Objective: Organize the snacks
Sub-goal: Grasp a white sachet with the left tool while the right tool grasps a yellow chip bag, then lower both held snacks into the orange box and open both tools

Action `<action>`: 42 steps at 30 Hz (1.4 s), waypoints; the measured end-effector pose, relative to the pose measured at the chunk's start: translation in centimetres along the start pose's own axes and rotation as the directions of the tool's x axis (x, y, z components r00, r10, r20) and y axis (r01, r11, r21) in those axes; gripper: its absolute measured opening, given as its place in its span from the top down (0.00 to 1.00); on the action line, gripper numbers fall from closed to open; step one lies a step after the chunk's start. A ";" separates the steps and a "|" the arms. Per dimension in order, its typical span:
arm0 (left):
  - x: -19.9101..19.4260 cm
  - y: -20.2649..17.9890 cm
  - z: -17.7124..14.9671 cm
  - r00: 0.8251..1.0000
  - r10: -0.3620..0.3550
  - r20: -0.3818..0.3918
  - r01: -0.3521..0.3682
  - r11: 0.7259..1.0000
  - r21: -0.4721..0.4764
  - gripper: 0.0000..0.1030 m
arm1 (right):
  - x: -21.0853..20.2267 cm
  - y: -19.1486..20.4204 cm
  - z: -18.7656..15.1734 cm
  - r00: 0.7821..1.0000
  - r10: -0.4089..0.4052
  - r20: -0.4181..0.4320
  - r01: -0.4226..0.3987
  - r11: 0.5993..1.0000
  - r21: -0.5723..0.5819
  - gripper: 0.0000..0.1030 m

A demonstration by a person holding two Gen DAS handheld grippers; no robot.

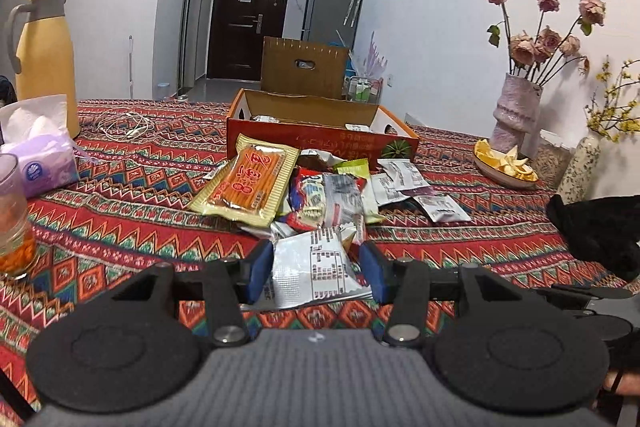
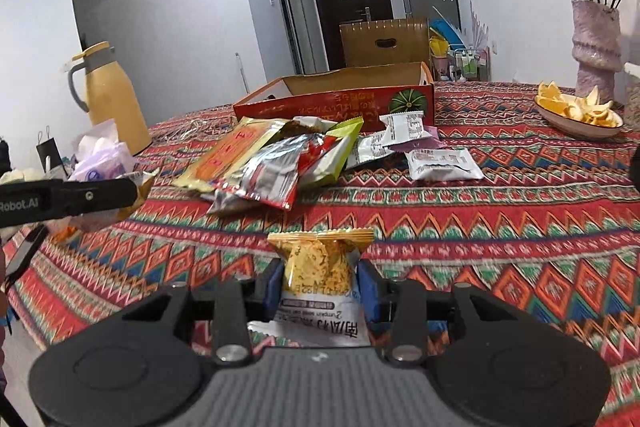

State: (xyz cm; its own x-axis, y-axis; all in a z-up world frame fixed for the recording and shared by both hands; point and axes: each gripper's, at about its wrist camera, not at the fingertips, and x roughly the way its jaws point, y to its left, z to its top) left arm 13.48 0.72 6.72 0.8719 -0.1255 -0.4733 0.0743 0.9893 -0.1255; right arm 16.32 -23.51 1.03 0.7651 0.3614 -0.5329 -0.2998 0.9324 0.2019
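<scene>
Now two hand-held grippers, left (image 1: 316, 269) and right (image 2: 318, 285), each clamp one snack packet (image 1: 314, 273).

Both wrist views skim low over the desk (image 1: 120, 195), facing the door at twelve o'clock; each catches the snack pile (image 2: 276, 159) and red box (image 1: 320, 139) close ahead.

My left gripper (image 1: 318, 273): black linkage arms, blue pads on the fingers (image 1: 260, 267), silver round screws at the pivots, two black round discs, grey ribbed housing in the middle. My right gripper (image 2: 318, 287): same build, blue pads, silver screws. White "Robot.AI" lettering shows on a black side bar.
</scene>
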 end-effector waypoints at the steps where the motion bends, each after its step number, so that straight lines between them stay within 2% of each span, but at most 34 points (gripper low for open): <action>1: -0.4 0.0 -0.2 1.000 -0.004 0.004 0.004 1.000 -0.001 0.52 | -0.4 0.1 -0.3 1.000 -0.003 0.001 0.003 1.000 -0.003 0.62; 6: -2.3 -0.1 -0.6 0.999 -0.021 0.027 0.022 1.000 -0.005 0.52 | -2.4 0.6 -1.1 1.000 -0.017 0.016 0.017 1.000 -0.013 0.62; 11: -2.4 0.4 0.2 0.999 -0.030 0.041 0.031 0.999 -0.014 0.52 | -3.0 0.8 -0.3 0.999 -0.026 0.041 0.027 0.999 -0.024 0.62; 17: -0.4 0.9 3.4 0.997 -0.044 0.070 0.044 0.999 0.001 0.52 | -2.1 0.1 2.6 0.997 -0.023 0.074 0.026 0.999 -0.040 0.62; 21: 2.3 0.9 7.2 0.994 -0.038 0.105 0.035 0.999 0.026 0.52 | -0.6 -0.9 5.8 0.995 -0.002 0.097 0.007 0.998 -0.055 0.62; 28: 10.5 2.0 15.2 0.992 -0.039 0.120 0.037 0.999 0.019 0.52 | 3.9 -3.0 14.3 0.989 0.046 0.140 -0.033 0.995 -0.094 0.62; 35: 20.4 2.7 22.2 0.994 -0.027 0.108 0.026 1.000 0.013 0.52 | 11.4 -5.3 23.6 0.987 0.047 0.152 -0.029 0.993 -0.114 0.62; 40: 28.0 3.6 25.7 0.998 -0.021 0.058 0.021 1.000 0.000 0.52 | 19.2 -7.4 29.1 0.994 0.062 0.091 -0.056 0.996 -0.066 0.62; 42: 31.0 4.1 26.5 0.999 -0.020 0.031 0.020 1.000 0.000 0.52 | 22.9 -7.9 30.7 0.997 0.045 0.057 -0.042 0.997 -0.061 0.62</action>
State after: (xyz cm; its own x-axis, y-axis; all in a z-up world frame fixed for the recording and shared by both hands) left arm 53.61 2.82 14.64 0.8847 -0.1433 -0.4436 0.0921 0.9866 -0.1350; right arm 53.67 -22.48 12.45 0.7818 0.4030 -0.4759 -0.3655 0.9144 0.1739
